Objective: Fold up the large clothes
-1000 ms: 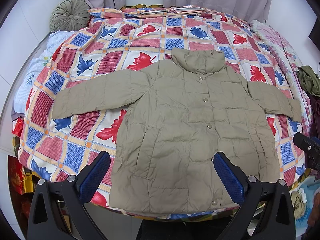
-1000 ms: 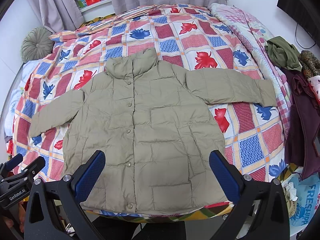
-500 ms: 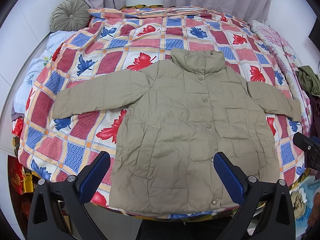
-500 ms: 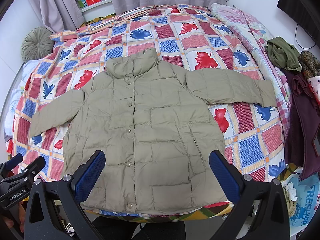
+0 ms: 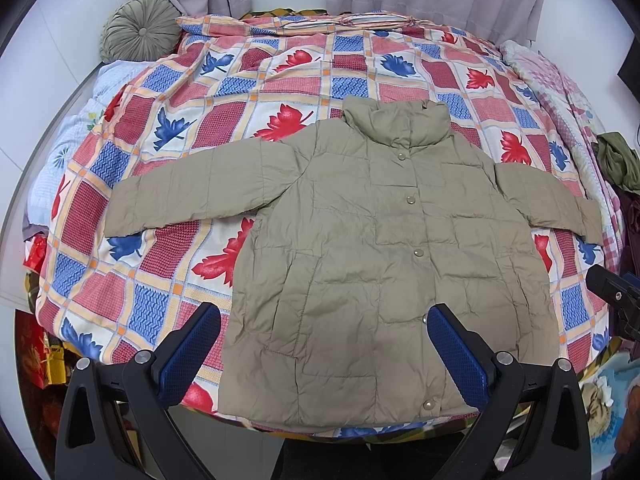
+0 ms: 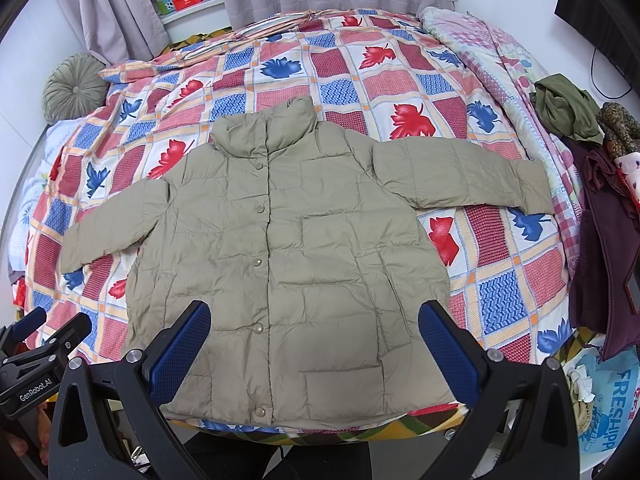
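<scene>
Both my jaws stand wide apart, gripping nothing: left gripper and right gripper at the lower frame edge, above the hem. The olive puffer jacket lies flat, buttoned, sleeves spread, mid-frame on the patchwork bed.

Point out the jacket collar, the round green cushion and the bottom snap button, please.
jacket collar (image 5: pixel 396 126), left wrist view, middle of the stand-up collar.
round green cushion (image 5: pixel 140 28), left wrist view, near its centre button.
bottom snap button (image 6: pixel 260 412), right wrist view, on the snap near the hem.
</scene>
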A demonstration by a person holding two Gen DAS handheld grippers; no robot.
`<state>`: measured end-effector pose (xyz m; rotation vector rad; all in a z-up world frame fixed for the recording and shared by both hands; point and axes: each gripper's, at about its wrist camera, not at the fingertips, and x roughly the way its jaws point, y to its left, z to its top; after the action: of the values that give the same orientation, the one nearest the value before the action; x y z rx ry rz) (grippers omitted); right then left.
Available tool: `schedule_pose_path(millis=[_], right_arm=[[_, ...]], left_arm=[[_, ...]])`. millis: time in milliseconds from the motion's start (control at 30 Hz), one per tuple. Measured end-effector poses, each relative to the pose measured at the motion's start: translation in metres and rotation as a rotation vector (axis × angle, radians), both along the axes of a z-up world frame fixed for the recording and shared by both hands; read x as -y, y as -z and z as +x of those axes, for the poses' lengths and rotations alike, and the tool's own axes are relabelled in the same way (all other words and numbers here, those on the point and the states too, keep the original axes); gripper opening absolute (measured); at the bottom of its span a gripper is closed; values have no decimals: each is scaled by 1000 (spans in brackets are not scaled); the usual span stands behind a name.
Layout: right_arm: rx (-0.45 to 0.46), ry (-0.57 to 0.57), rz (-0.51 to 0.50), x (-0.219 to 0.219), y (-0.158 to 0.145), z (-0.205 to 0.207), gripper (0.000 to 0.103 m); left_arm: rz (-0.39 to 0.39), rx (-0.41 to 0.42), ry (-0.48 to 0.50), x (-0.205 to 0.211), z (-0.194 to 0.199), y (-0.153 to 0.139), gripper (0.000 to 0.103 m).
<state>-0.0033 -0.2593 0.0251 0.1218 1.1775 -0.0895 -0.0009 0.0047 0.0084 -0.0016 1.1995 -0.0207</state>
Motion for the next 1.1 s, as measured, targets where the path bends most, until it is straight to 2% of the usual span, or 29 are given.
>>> schedule_pose_path(millis=[667, 767, 900, 1100], right_arm=[[-17, -4, 3, -2, 5, 5, 103], [-20, -8, -3, -18, 7, 16, 103], [-28, -14, -4, -36, 13, 26, 103], [-36, -49, 30, -77, 30, 42, 103]], left_arm=[[-36, -15, 9, -19, 13, 6, 103], [-56, -33, 0, -33, 18, 13, 103], [-125, -66, -14, -65, 26, 30, 103], [-167, -92, -84, -130, 47, 65, 103]])
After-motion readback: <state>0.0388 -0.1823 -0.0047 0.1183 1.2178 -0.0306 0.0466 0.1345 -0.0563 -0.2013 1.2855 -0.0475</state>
